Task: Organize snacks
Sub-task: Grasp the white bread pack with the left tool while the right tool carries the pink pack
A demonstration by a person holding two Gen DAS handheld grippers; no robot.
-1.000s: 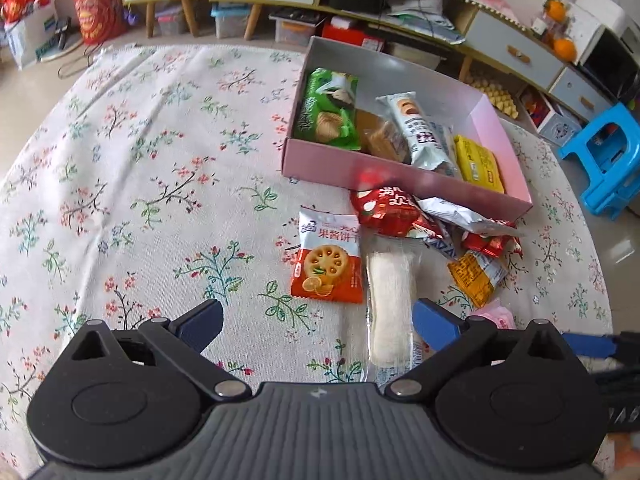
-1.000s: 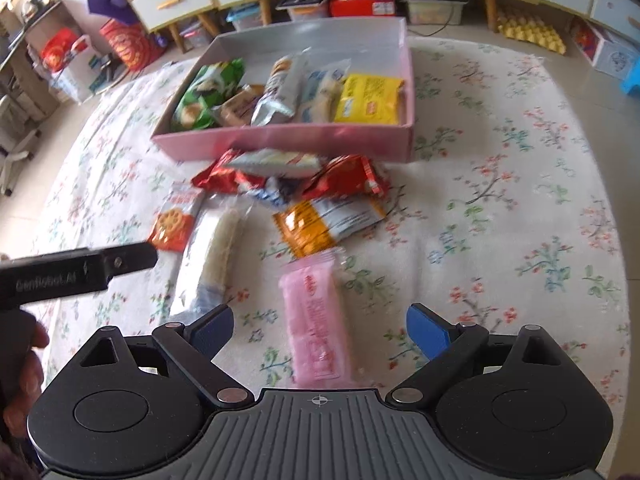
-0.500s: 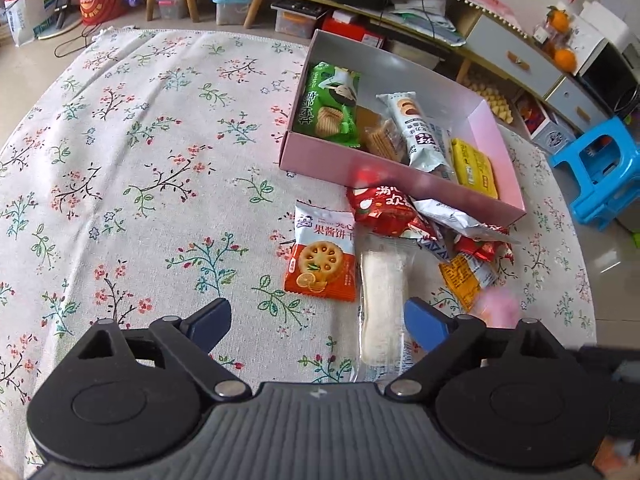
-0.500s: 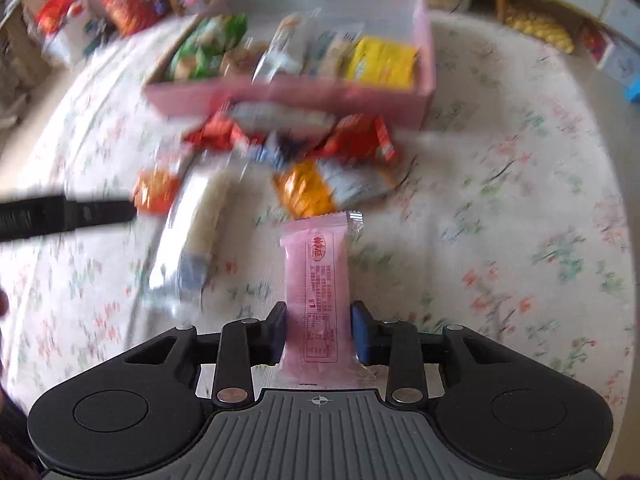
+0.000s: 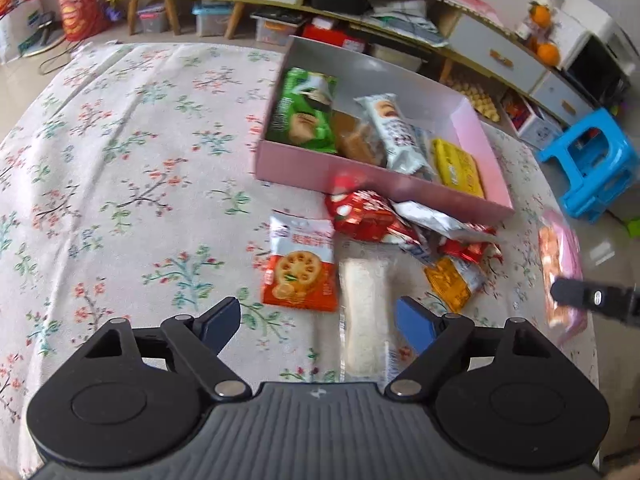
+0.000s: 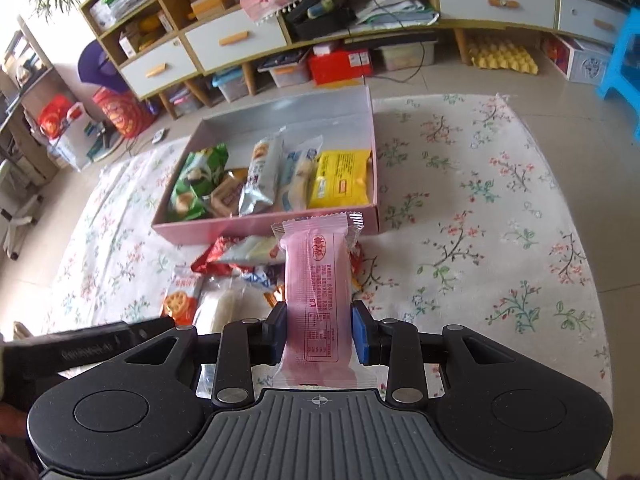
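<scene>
Since a second ago my right gripper (image 6: 319,330) has clamped onto the pink wrapper (image 6: 317,288), which lay flat on the floral tablecloth (image 6: 480,216) then and now rides lifted off it, its far end pointing toward the pink box (image 6: 256,224). Both blue pads press the packet's sides. My left gripper (image 5: 318,322) has just been narrowing its jaws, but they stand well apart and grip nothing; the long white bar (image 5: 366,312) lies on the cloth between them, nearer the right-hand pad, whether touching it I cannot tell. Just left of that bar sits the orange biscuit pack (image 5: 300,266), printed with a lotus-root-shaped biscuit. Between these and the box is a loose heap: a red packet (image 5: 362,214), a silver packet (image 5: 436,220) and an orange-and-silver packet (image 5: 452,282). That heap lies on the cloth between the lifted packet and the box's near wall. Inside the box lie a green pack (image 6: 196,184), a silver-blue pack (image 6: 262,178) and a yellow pack (image 6: 340,184), along the near wall; the far half is bare. The pink wrapper carries a round red logo and red lines of print too small to read.
</scene>
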